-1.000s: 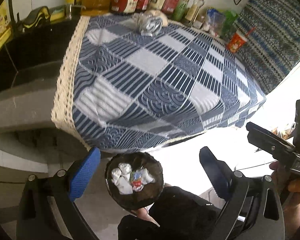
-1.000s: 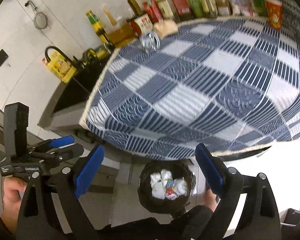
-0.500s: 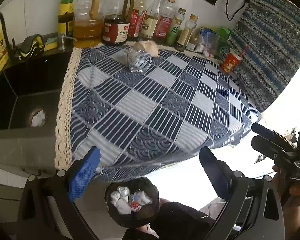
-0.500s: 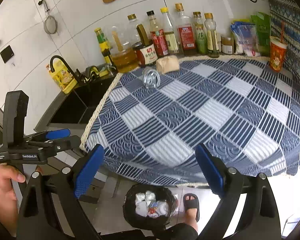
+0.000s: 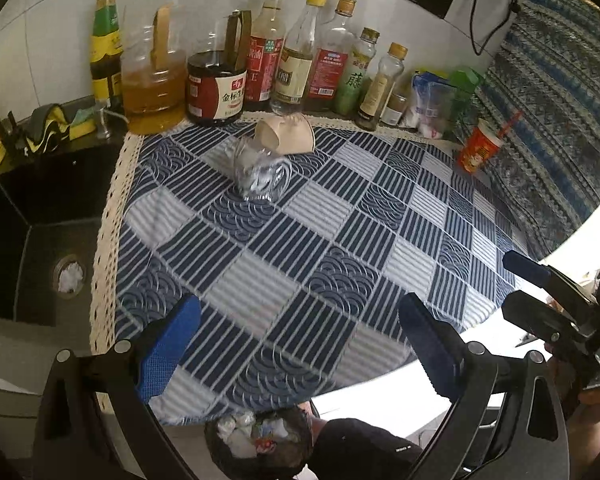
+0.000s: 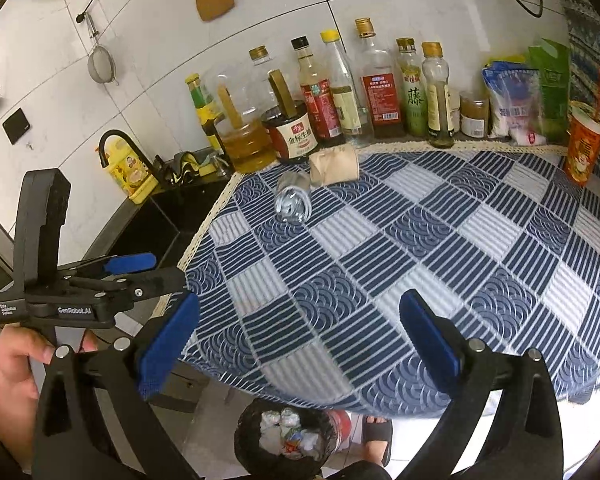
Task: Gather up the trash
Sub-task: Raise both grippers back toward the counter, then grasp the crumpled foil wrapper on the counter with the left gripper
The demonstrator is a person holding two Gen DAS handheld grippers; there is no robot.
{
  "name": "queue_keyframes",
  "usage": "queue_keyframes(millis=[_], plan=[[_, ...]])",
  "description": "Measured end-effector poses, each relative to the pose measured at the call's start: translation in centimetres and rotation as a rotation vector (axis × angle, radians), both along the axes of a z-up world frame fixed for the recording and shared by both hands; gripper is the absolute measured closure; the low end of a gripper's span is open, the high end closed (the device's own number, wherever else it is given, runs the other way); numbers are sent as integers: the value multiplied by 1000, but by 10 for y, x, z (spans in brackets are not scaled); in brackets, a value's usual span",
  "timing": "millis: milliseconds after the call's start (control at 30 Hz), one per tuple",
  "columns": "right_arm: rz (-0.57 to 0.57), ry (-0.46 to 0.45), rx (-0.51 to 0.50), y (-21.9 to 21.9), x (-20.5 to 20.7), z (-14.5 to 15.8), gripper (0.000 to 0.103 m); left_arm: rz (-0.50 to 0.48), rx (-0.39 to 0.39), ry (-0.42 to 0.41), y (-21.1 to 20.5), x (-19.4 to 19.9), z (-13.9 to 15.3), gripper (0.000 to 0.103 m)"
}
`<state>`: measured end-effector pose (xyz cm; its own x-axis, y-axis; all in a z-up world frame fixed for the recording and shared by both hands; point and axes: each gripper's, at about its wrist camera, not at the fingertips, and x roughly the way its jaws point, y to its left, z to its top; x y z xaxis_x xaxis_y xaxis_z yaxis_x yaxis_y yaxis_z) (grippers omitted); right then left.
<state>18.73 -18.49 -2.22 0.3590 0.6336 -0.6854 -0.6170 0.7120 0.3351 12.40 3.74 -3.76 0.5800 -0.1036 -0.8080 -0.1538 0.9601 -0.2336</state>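
A crushed clear plastic bottle lies on the blue checked tablecloth, with a tipped beige paper cup just behind it. Both also show in the right wrist view, the bottle and the cup. A black-lined trash bin holding crumpled paper stands on the floor below the table's near edge; it also shows in the right wrist view. My left gripper is open and empty above the table's front edge. My right gripper is open and empty too.
A row of sauce and oil bottles lines the back wall. A red paper cup with a straw and food bags stand at the back right. A black sink lies left of the table. A sandalled foot is beside the bin.
Both grippers have risen and tilted up from the bin toward the table. The bin has slid to the bottom edge of both views, and the bottles and wall have come into view.
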Motion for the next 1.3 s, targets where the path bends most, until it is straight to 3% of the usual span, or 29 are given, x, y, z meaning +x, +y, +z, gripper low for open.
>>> queue_keyframes(millis=[467, 700, 1033, 1167, 1233, 1300], plan=[[9, 72, 15, -13, 81, -24, 4, 58, 28, 83, 20, 107, -26, 7], [13, 166, 41, -18, 111, -48, 4, 100, 44, 148, 28, 159, -43, 7], [43, 195, 45, -8, 141, -63, 4, 157, 81, 228, 42, 200, -71, 8], [65, 199, 48, -1, 149, -64, 4, 160, 71, 246, 46, 202, -78, 26], [75, 199, 44, 1, 151, -64, 4, 152, 71, 258, 47, 202, -82, 40], [81, 199, 42, 3, 153, -65, 4, 158, 63, 260, 49, 202, -84, 44]])
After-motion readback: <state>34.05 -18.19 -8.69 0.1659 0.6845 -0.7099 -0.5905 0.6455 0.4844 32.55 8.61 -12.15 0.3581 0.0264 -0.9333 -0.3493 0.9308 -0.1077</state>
